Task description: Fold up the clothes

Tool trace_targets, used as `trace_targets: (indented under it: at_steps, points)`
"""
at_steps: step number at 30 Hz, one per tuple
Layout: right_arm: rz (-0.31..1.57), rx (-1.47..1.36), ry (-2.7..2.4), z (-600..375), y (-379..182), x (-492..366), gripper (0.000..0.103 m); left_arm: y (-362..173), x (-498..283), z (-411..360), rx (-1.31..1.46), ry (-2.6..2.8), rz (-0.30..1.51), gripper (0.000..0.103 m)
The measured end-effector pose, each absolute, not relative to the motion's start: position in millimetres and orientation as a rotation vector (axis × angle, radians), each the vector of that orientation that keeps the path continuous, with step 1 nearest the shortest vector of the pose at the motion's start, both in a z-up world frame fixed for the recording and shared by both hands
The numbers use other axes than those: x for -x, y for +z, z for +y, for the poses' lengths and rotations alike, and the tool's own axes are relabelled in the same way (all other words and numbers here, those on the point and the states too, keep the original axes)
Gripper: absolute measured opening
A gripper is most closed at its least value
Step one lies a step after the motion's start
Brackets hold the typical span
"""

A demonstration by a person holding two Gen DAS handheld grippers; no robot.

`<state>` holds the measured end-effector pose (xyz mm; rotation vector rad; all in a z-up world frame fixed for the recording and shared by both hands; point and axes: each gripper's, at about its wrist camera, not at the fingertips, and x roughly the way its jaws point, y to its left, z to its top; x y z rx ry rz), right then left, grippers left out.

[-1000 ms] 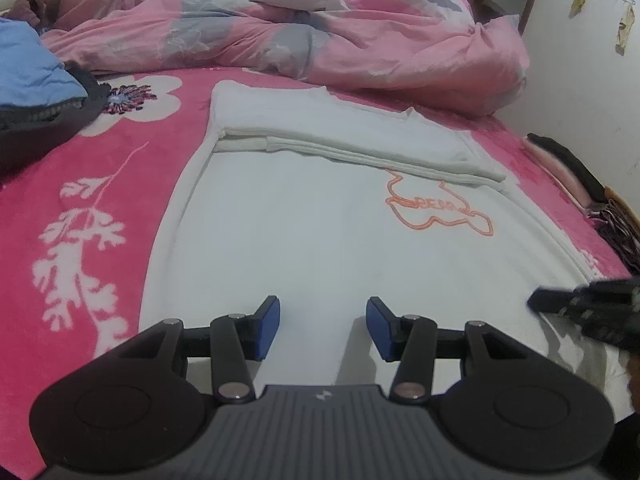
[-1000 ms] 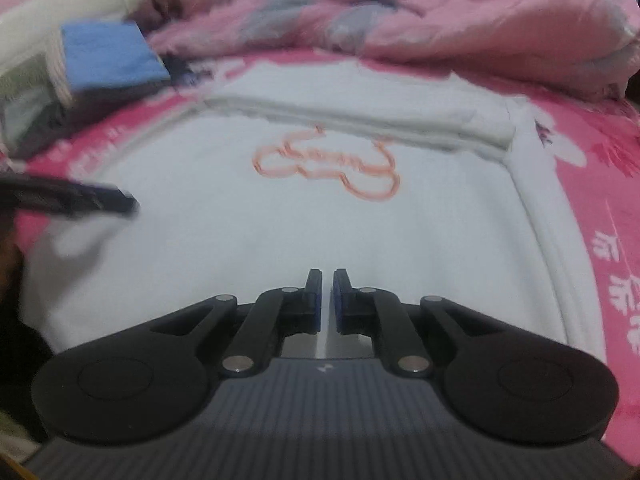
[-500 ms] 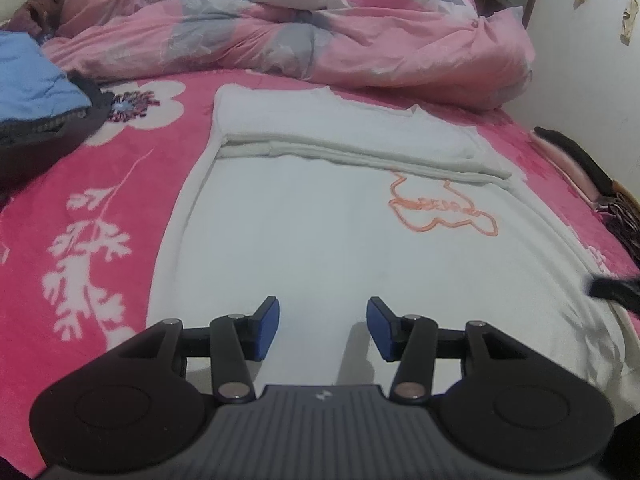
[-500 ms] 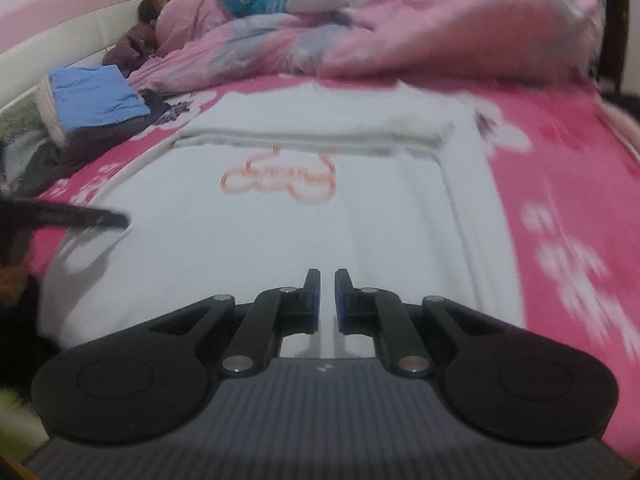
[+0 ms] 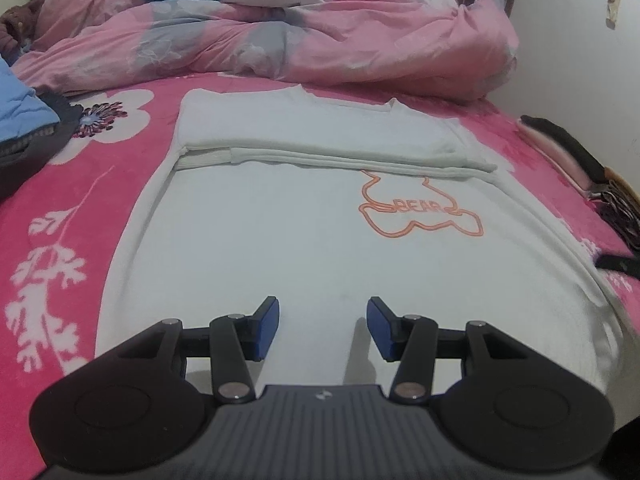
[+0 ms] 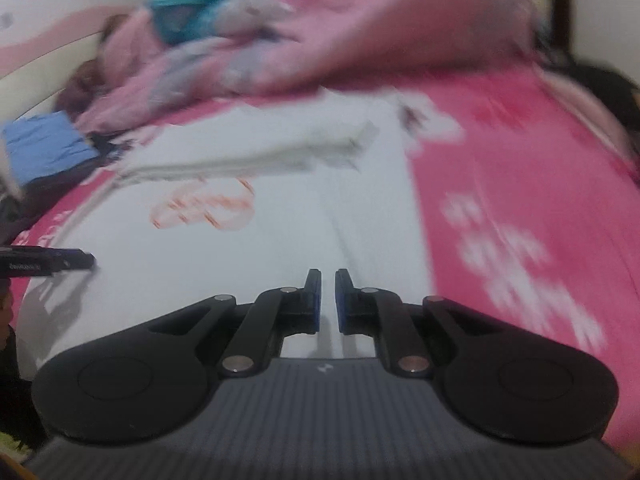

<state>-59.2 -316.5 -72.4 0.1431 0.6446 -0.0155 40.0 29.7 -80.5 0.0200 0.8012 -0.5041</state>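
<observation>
I have the bed [image 5: 76, 184] filling both views, its pink flowered cover running away from me to a heaped pink duvet [image 5: 320, 40] at the far end. The white shirt [image 5: 280, 232] lies flat on the cover directly ahead of both tools, its long axis running away from me, with the far end already turned back toward me in a band [image 5: 320, 140] that crosses the cloth just beyond the orange bear print [image 5: 420, 212].

My left hand-held gripper [image 5: 323, 322] sits low over the near part of the shirt, jaws apart with nothing between them, roughly on the midline. My right hand-held gripper [image 6: 328, 300] is over the shirt's right border, jaws nearly together with only a thin slit and no cloth in it that I can make out; that view is smeared, so I judge it is swinging. Each tool is nearer its own long edge, and the near hem lies under or behind both, out of sight.

Off to the left a folded stack topped in blue [image 5: 24, 112] sits well apart from the shirt; dark items [image 5: 580, 160] lie along the right edge by the wall. Nothing stands between the tools and the cloth.

Whether more folds are wanted, I cannot settle from this.
</observation>
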Motion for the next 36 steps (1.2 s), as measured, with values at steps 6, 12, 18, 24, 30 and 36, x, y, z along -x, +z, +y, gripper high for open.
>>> trace_targets:
  at_steps: [6, 12, 18, 24, 30, 36]
  points:
    - [0.728, -0.007, -0.117, -321.1, -103.7, -1.7, 0.003, -81.1, -44.3, 27.7, -0.029, -0.512, 0.787, 0.050]
    - [0.696, -0.140, -0.146, -351.0, -75.6, 18.0, 0.004, -85.0, -51.8, 33.7, -0.016, -0.524, 0.799, 0.050]
    - [0.691, -0.132, -0.066, -351.9, -72.0, -33.7, 0.004, -83.5, -52.1, 34.4, -0.012, -0.518, 0.792, 0.050]
    - [0.803, -0.004, -0.115, -356.6, -99.7, -75.1, 0.002, -85.2, -55.2, 35.1, -0.010, -0.527, 0.790, 0.051]
    - [0.771, -0.062, -0.048, -350.3, -88.1, -77.9, 0.003, -86.4, -55.2, 35.1, -0.020, -0.536, 0.788, 0.052]
    - [0.835, -0.017, -0.083, -354.8, -97.9, -67.6, 0.002, -85.6, -54.8, 33.9, -0.027, -0.544, 0.789, 0.052]
